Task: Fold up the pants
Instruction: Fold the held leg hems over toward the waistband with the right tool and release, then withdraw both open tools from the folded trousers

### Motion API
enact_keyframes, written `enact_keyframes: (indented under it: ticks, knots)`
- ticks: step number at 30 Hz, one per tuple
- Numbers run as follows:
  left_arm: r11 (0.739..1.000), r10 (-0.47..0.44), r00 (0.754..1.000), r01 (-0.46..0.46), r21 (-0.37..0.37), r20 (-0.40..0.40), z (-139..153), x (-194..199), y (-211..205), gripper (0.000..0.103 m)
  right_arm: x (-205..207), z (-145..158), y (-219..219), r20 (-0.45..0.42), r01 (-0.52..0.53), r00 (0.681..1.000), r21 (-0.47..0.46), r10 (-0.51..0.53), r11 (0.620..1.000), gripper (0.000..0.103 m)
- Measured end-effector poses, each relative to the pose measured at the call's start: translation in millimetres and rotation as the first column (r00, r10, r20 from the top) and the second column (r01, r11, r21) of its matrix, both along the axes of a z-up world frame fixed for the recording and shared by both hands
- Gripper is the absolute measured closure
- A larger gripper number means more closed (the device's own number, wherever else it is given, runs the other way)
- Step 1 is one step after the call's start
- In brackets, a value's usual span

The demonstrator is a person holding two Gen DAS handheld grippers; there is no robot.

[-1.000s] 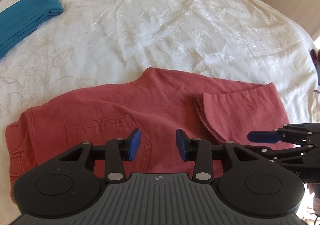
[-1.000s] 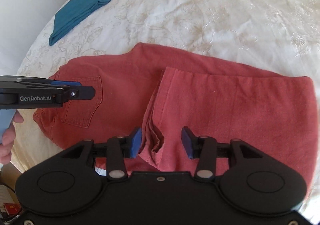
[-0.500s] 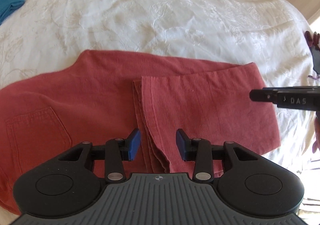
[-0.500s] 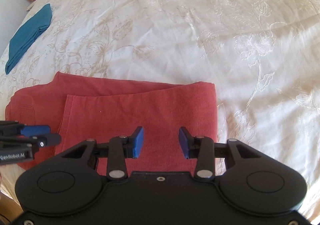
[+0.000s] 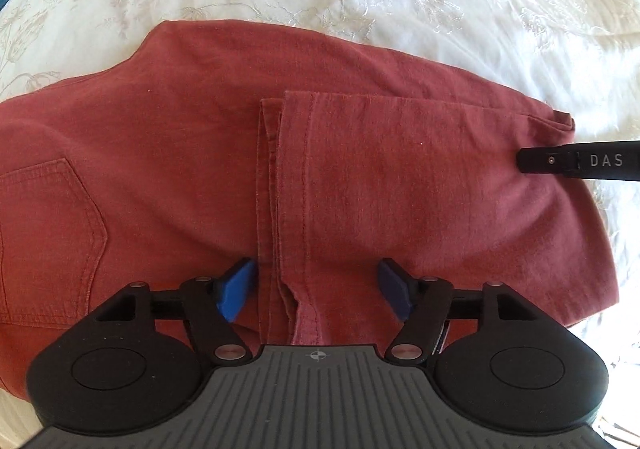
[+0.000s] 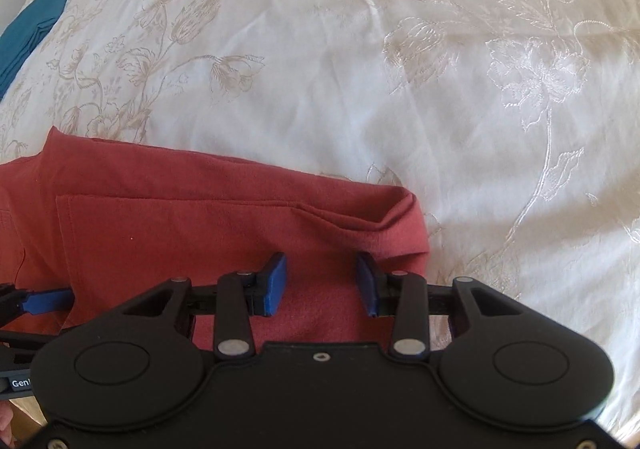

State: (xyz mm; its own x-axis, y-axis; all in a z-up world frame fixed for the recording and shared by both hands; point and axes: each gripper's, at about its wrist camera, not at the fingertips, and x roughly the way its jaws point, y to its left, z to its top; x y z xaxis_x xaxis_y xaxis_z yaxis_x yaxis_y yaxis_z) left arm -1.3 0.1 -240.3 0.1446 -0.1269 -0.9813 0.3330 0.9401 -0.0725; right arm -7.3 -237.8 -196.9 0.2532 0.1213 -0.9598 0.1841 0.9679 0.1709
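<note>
Across the whole upper part of both wrist views I see the cream embroidered bedspread [image 6: 360,69], which serves as my flat folding surface. Lower down lie the red pants [image 5: 168,153], spread on it with the legs folded back over the seat, so the leg hems [image 5: 280,185] run as a vertical line through the frame's middle, right of the back pocket [image 5: 52,241]. At the upper left corner sits a folded teal garment [image 6: 32,29], well apart, probably set aside as finished. My left gripper [image 5: 316,289] hovers low over the hems with its blue fingers spread and nothing between them; I judge it is lined up to pinch those edges. My right gripper [image 6: 320,285] is likewise spread wide and empty over the fold at the pants' right end, placed, I think, for the next fold.
</note>
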Motion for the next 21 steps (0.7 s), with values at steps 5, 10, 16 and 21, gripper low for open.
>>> enact_keyframes:
  ticks: [5,10,16,21]
  knots:
    - [0.999,0.020,1.000,-0.021,0.038,0.022,-2,-5,-7,0.030,-1,1,4,0.010,-0.043,0.999,0.035,0.043,0.998,0.037]
    - [0.999,0.038,0.998,-0.040,0.029,0.055,-3,-13,-7,0.029,-4,2,19,0.043,-0.083,0.996,0.017,0.082,0.996,0.017]
    - [0.997,0.064,0.995,-0.066,0.030,0.072,9,-33,0,0.030,-17,15,21,0.081,-0.093,0.992,-0.046,0.097,0.995,0.025]
    - [0.995,0.068,0.995,-0.073,0.062,0.074,11,-66,19,0.029,-48,29,31,0.095,-0.184,0.977,-0.076,0.191,0.980,0.027]
